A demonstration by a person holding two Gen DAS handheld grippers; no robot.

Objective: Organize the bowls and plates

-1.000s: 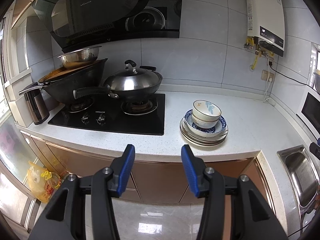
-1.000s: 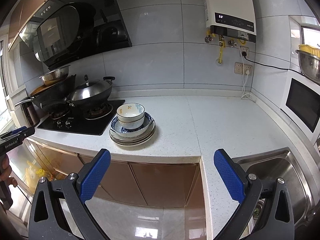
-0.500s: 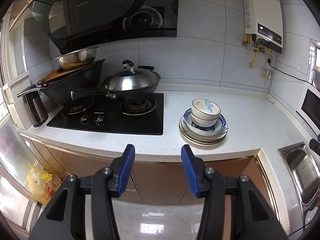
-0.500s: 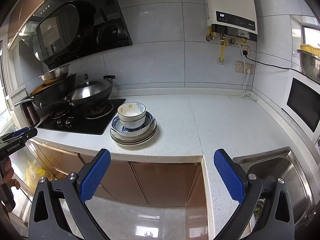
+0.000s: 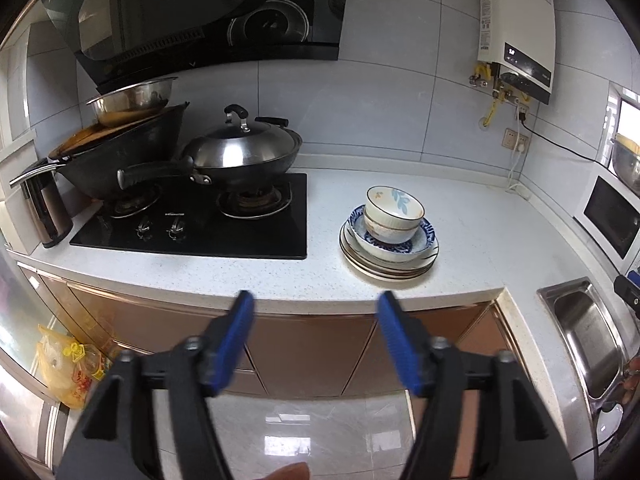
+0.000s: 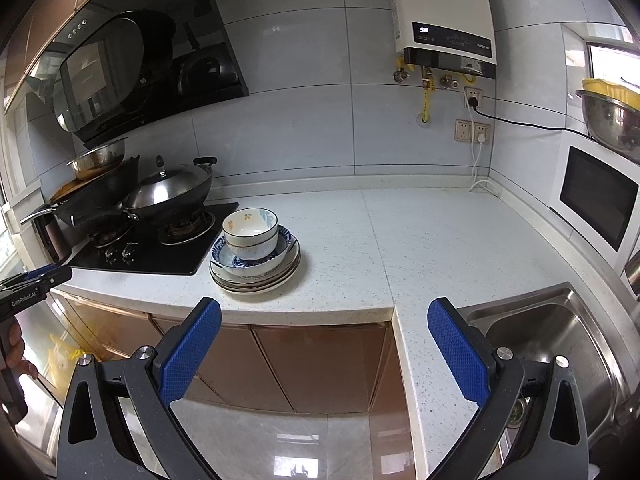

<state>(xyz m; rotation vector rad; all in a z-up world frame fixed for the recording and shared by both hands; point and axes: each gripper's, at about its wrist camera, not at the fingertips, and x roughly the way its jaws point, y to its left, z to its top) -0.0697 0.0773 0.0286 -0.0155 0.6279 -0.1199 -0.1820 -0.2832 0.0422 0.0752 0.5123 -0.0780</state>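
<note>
Nearest, the left gripper (image 5: 312, 338) hangs in front of the counter (image 5: 460, 216), short of its front edge, jaws released with nothing between them. The right gripper (image 6: 324, 344) hangs likewise off the front edge, near the inner corner by the sink (image 6: 560, 344), jaws spread wide and empty.

Farther in, the stack (image 5: 390, 236) sits on the counter just right of the hob (image 5: 192, 228), near the front edge: two small bowls (image 5: 394, 212) nested in a blue-patterned bowl (image 5: 420, 240), on several plates (image 5: 384, 268). Beyond the hob stand a lidded wok (image 5: 244, 152) and a dark wok (image 5: 120, 156) bearing a steel bowl (image 5: 132, 100).

Risks, as a judgement: the top bowls sit off-centre towards the left, so a pinch on one rim could tip them or drag the one beneath. The glazed rims look slippery, and the front edge is close; a nudge could send plates to the floor. The wok handle near the stack could catch a passing gripper.

Compared with the earlier frames, the left jaws have just been opening, and stand wider, still empty. The stack has not moved; the right jaws are as wide as before.
</note>
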